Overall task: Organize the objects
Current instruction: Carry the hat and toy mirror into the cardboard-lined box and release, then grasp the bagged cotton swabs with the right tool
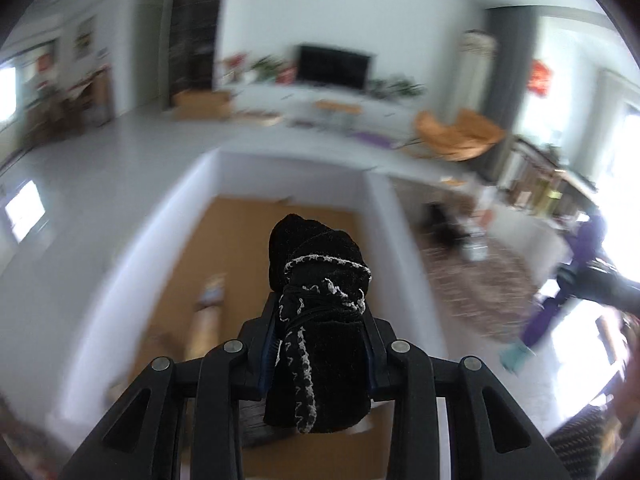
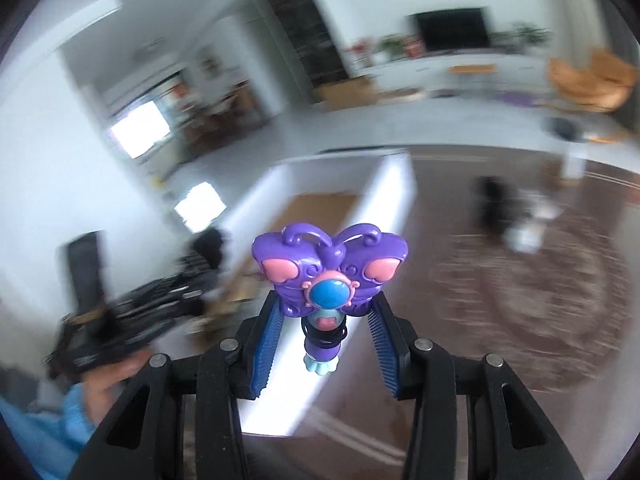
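My left gripper is shut on a rolled black sock with grey-white stitching and holds it above an open white box with a brown cardboard floor. My right gripper is shut on a purple butterfly toy with pink wing patches and a blue centre; it hangs near the box's right wall. The toy also shows blurred at the right edge of the left wrist view. The left gripper with the sock shows blurred at the left of the right wrist view.
Pale blurred items lie on the box floor. A patterned brown rug lies right of the box, with dark and white objects on it. A TV unit and orange chair stand far behind.
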Demonstrator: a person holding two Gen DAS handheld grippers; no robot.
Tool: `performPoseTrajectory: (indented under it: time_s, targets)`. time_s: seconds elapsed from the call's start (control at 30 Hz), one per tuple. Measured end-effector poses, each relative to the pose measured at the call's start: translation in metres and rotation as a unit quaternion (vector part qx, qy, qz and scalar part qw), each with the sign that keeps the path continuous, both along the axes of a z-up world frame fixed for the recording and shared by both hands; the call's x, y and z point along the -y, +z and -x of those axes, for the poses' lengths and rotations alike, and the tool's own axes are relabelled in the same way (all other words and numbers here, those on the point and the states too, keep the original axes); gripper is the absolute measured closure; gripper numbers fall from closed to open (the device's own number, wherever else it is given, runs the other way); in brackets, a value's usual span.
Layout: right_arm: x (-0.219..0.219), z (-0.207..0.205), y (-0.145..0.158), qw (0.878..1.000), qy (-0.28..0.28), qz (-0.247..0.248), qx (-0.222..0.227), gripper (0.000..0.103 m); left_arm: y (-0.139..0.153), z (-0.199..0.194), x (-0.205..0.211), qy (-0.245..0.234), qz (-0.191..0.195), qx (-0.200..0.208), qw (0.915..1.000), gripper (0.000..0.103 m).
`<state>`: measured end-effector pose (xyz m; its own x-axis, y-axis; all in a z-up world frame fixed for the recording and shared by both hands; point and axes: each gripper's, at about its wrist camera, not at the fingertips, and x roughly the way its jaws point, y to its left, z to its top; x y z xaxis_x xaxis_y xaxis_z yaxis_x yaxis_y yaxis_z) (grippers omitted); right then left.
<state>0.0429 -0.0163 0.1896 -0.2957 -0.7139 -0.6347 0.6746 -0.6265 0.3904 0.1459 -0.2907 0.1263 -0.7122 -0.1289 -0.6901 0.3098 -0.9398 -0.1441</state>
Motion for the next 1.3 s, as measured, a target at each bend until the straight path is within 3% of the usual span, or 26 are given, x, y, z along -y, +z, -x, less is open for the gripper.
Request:
performPoseTrajectory:
  time_s: [0.07, 0.17, 0.2, 0.33, 0.37, 0.43, 0.57, 0.63, 0.7, 0.77, 0.8, 0.87, 0.93, 1.0, 1.2, 1.3]
  targets:
    - [0.046, -0.01, -0.007, 0.998, 0.052, 0.004, 0.025, 0.059, -0.013, -0.004, 0.021, 0.032, -0.013, 0.028, 0.999, 0.066]
    - [0.096, -0.015, -0.032, 0.995, 0.083, -0.028, 0.056, 0.052, -0.038, -0.005, 0.043, 0.086, -0.028, 0.094, 0.9915, 0.046]
    - [0.113, -0.016, -0.043, 0.993, 0.09, -0.042, 0.065, 0.041, -0.045, -0.005, 0.047, 0.094, -0.033, 0.099, 0.9901, 0.036]
    - [0.132, -0.009, -0.058, 0.994, 0.074, -0.042, 0.074, 0.035, -0.054, -0.007, 0.044, 0.1, -0.045, 0.093, 0.9896, 0.029]
    - [0.125, -0.006, -0.056, 0.995, 0.068, -0.028, 0.069, 0.032, -0.054, -0.002, 0.037, 0.099, -0.039, 0.091, 0.9902, 0.026]
    - [0.1, 0.001, -0.05, 0.998, 0.035, -0.012, 0.042, 0.014, -0.053, 0.002, 0.024, 0.093, -0.022, 0.087, 0.9916, 0.025]
    - [0.026, 0.024, -0.06, 0.997, -0.072, -0.018, -0.014, 0.005, -0.035, 0.014, -0.021, 0.042, -0.001, 0.057, 0.9975, 0.025]
    - [-0.013, 0.037, -0.085, 0.986, -0.142, -0.072, -0.043, 0.005, -0.023, 0.021, -0.046, -0.004, -0.007, 0.04, 0.9992, 0.025]
    - [-0.056, 0.047, -0.12, 0.964, -0.208, -0.152, -0.063, 0.005, -0.013, 0.03, -0.081, -0.064, -0.015, 0.025, 0.9975, 0.025]
    - [-0.092, 0.052, -0.149, 0.946, -0.25, -0.197, -0.059, 0.005, -0.003, 0.036, -0.123, -0.129, -0.025, 0.014, 0.9913, 0.024]
    - [-0.111, 0.052, -0.161, 0.94, -0.267, -0.205, -0.047, 0.005, -0.002, 0.039, -0.141, -0.156, -0.033, 0.013, 0.9872, 0.019]
    - [-0.14, 0.054, -0.176, 0.933, -0.291, -0.209, -0.022, 0.005, -0.003, 0.045, -0.181, -0.212, -0.055, 0.022, 0.9755, 0.006]
    - [-0.162, 0.059, -0.189, 0.926, -0.316, -0.207, -0.004, 0.005, -0.011, 0.053, -0.214, -0.25, -0.073, 0.037, 0.9648, 0.003]
    - [-0.172, 0.06, -0.192, 0.923, -0.327, -0.204, 0.0, 0.005, -0.023, 0.063, -0.231, -0.255, -0.075, 0.054, 0.9627, 0.003]
    - [-0.169, 0.077, -0.199, 0.926, -0.316, -0.208, 0.004, 0.004, -0.103, 0.12, -0.241, -0.15, -0.001, 0.127, 0.9806, 0.003]
    - [-0.172, 0.069, -0.2, 0.924, -0.31, -0.225, -0.002, 0.0, -0.141, 0.149, -0.232, -0.119, 0.014, 0.214, 0.9694, 0.0]
